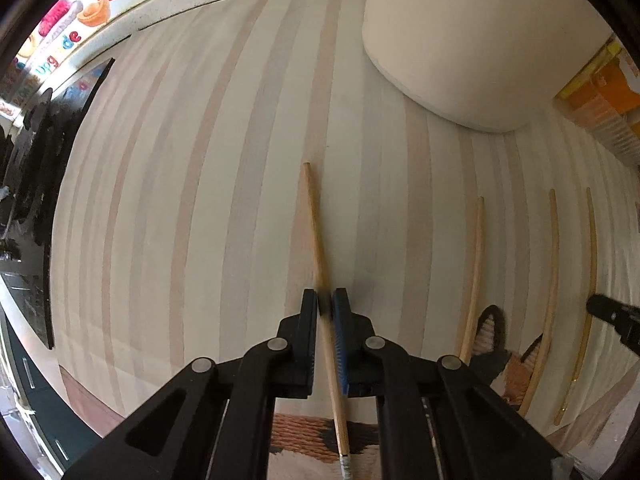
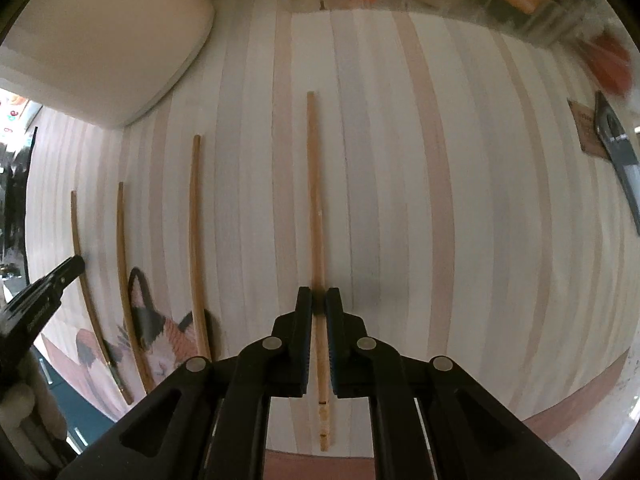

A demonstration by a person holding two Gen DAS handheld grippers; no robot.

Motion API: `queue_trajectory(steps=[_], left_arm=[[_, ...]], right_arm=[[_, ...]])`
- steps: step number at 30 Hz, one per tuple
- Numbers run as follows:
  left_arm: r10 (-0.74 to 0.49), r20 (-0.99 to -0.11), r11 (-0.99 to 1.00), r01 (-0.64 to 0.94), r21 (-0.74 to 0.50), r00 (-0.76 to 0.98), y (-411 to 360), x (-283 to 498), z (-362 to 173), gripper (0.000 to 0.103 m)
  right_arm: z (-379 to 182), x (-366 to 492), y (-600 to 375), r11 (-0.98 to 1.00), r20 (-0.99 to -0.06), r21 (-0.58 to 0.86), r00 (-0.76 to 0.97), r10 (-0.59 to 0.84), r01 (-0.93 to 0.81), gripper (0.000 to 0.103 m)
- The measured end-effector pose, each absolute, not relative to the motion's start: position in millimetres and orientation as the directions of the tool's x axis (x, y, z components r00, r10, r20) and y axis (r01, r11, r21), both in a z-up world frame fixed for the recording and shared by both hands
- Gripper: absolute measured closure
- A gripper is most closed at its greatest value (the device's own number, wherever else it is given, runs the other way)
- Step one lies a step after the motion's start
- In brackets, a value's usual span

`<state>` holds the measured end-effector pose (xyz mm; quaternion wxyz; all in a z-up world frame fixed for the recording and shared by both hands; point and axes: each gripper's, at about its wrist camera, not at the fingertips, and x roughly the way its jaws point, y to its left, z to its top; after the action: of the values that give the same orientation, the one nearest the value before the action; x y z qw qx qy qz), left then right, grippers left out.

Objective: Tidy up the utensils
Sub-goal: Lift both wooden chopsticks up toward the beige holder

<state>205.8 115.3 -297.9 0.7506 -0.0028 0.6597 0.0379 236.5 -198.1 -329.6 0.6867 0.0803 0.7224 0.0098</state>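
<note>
My left gripper is shut on a wooden chopstick that points forward over the striped cloth. My right gripper is shut on another wooden chopstick, also pointing forward. Three more chopsticks lie on the cloth: in the left wrist view, and in the right wrist view. The left gripper's tip shows at the left edge of the right wrist view. The right gripper's tip shows at the right edge of the left wrist view.
A large cream container stands at the far side, also in the right wrist view. A cat picture is on the cloth's near edge. Orange and yellow boxes are at the far right. A dark tool lies at right.
</note>
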Motion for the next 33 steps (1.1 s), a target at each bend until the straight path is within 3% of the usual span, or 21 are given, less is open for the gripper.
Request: queue_trajectory(steps=[24, 33], left_arm=[[0.044, -0.992, 0.997, -0.071, 0.035, 0.12, 120, 217, -290, 0.097], [0.07, -0.991, 0.997, -0.052, 0.064, 0.116, 113, 220, -294, 0.098]], right_arm=[[-323, 283, -164, 0.998, -0.99, 0.059, -0.128, 0.057, -0.013, 0.096], [-343, 260, -151, 0.999, -0.993, 0.031, -0.117, 0.027, -0.03, 0.096]])
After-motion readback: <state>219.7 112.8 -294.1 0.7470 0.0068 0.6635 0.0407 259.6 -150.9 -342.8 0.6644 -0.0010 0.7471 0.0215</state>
